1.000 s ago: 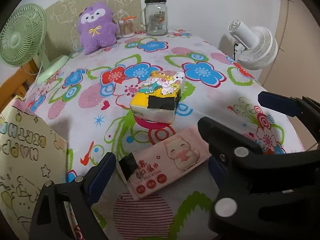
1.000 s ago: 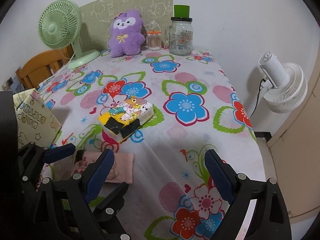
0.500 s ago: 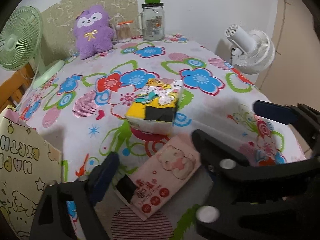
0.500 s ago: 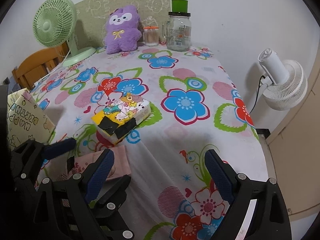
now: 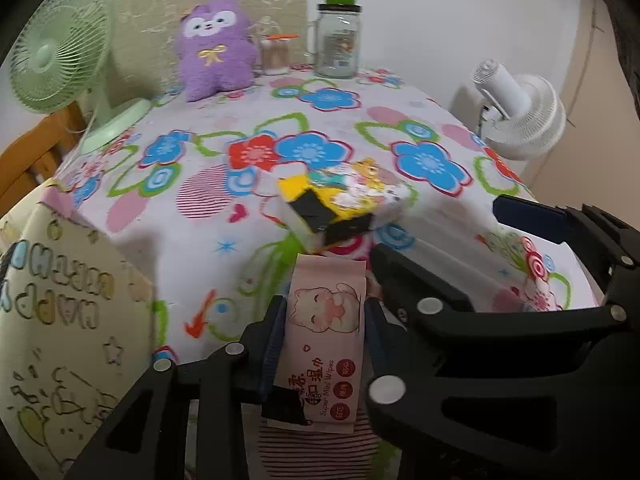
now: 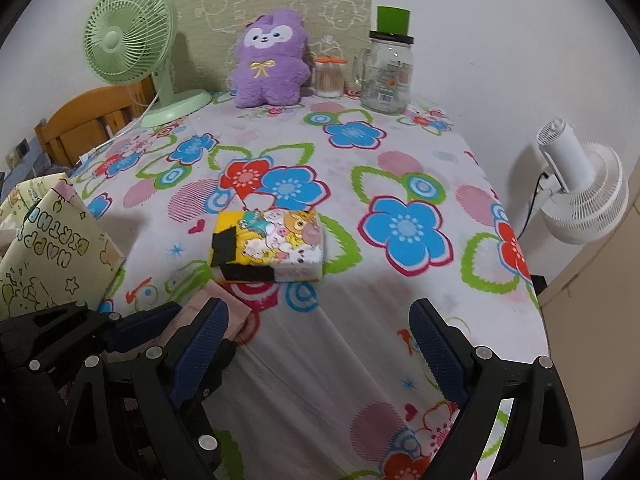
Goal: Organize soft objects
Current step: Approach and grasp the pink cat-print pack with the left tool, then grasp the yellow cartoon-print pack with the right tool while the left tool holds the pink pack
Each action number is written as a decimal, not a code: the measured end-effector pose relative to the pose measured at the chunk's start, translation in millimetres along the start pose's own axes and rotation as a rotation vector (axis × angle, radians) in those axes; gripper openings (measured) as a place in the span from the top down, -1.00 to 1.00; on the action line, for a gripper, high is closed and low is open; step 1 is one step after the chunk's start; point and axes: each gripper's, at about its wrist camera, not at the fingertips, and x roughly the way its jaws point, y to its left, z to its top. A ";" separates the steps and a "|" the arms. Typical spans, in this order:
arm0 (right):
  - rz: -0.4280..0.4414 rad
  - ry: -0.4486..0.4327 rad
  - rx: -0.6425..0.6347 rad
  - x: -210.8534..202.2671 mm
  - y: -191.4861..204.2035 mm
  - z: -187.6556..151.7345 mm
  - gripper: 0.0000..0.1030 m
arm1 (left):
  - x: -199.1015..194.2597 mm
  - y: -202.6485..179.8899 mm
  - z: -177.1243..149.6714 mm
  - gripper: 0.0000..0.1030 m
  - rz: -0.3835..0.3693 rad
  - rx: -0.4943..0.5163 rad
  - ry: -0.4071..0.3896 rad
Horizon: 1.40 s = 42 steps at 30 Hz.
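Note:
A pink wipes pack (image 5: 326, 332) with a cat print lies lengthwise between the fingers of my left gripper (image 5: 324, 314). The jaws are closing and both blue pads touch its sides. In the right wrist view only a pink corner of the wipes pack (image 6: 230, 310) shows behind the left gripper (image 6: 160, 322). A yellow cartoon tissue pack (image 5: 344, 200) (image 6: 272, 244) lies just beyond it, blurred in the left wrist view. My right gripper (image 6: 320, 344) hangs open over bare cloth near the table's front edge. A purple plush toy (image 6: 272, 60) sits at the back.
A "Happy Birthday" gift bag (image 5: 60, 320) (image 6: 44, 240) stands at the left. At the back are a green fan (image 6: 132, 40), a cotton swab jar (image 6: 329, 78) and a glass jar (image 6: 386, 72). A white fan (image 6: 580, 192) stands past the table's right edge.
The left jaws have narrowed from wide open onto the wipes pack, which has turned from slanted to lengthwise. The cartoon tissue pack has turned on the cloth. The right gripper stays open.

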 end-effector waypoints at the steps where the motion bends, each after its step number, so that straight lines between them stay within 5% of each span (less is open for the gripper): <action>1: 0.002 -0.003 -0.004 0.4 1.4 1.5 -0.82 | -0.8 2.4 0.3 0.24 0.008 -0.007 -0.004; 12: -0.003 0.000 -0.025 17.5 12.3 16.3 -0.82 | 4.5 22.3 6.1 0.23 0.082 -0.086 -0.020; 24: 0.050 0.055 0.021 45.8 14.3 25.7 -0.79 | 10.8 28.8 13.0 0.23 0.080 -0.120 -0.028; 28: 0.030 0.068 0.036 49.3 12.4 24.2 -0.06 | 10.8 29.6 13.1 0.23 0.080 -0.114 -0.035; 29: 0.016 0.072 0.032 49.1 12.3 24.3 -0.01 | 10.7 29.7 13.0 0.23 0.080 -0.114 -0.035; 31: -0.015 0.078 0.018 48.4 12.7 23.8 0.46 | 10.5 29.5 13.2 0.23 0.080 -0.110 -0.036; 34: -0.008 0.082 0.011 47.0 12.1 22.9 0.68 | 9.6 28.4 12.2 0.23 0.086 -0.100 -0.039; 42: 0.004 0.071 0.009 39.5 12.2 19.1 0.83 | 7.6 25.5 9.9 0.23 0.088 -0.090 -0.036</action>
